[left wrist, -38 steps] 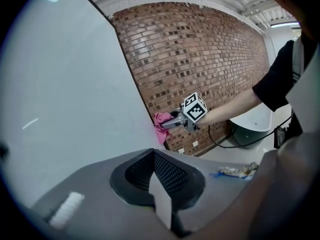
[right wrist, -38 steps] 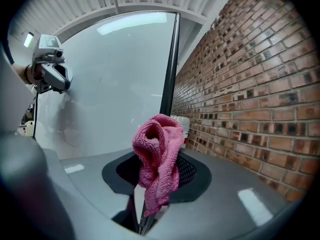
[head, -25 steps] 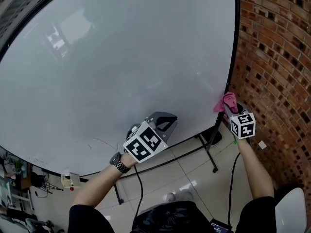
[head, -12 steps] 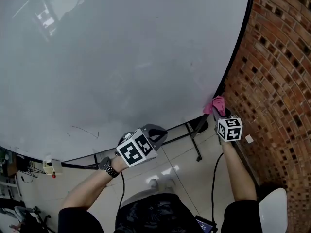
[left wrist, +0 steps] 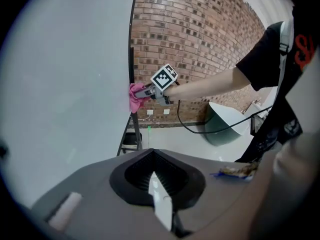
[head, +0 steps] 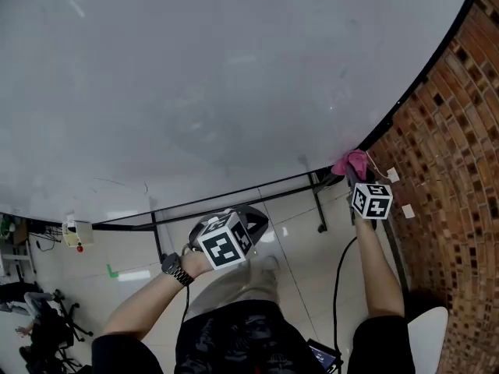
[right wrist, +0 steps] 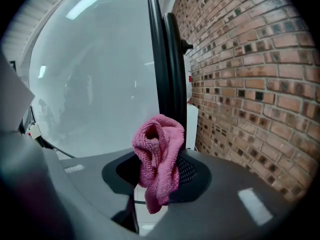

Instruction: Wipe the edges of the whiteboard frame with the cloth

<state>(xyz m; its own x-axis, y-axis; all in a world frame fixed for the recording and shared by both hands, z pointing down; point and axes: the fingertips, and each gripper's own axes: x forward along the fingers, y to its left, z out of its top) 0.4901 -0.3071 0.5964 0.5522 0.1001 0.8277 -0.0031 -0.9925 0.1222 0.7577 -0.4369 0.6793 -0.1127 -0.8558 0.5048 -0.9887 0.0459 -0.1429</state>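
Observation:
The whiteboard (head: 234, 68) fills most of the head view, with its black frame (head: 425, 72) running down the right side. My right gripper (head: 355, 176) is shut on a pink cloth (head: 351, 162), which it holds against the frame's lower right corner. In the right gripper view the cloth (right wrist: 157, 154) hangs bunched from my right gripper (right wrist: 157, 176), with the frame (right wrist: 159, 69) straight ahead. My left gripper (head: 249, 220) hovers below the board's bottom edge, shut and holding nothing. The left gripper view shows my left gripper (left wrist: 157, 184), the cloth (left wrist: 136, 96) and the frame (left wrist: 132, 59).
A brick wall (head: 460, 154) stands close to the right of the board. The board's black stand legs (head: 318, 205) reach onto the tiled floor (head: 132, 255). A white round seat (head: 429, 329) is at the lower right and a small box (head: 76, 232) hangs at the left.
The cloth and right gripper stay at the frame's lower right corner. The head view has tilted down to show more floor. My left gripper now sits below the board's bottom edge.

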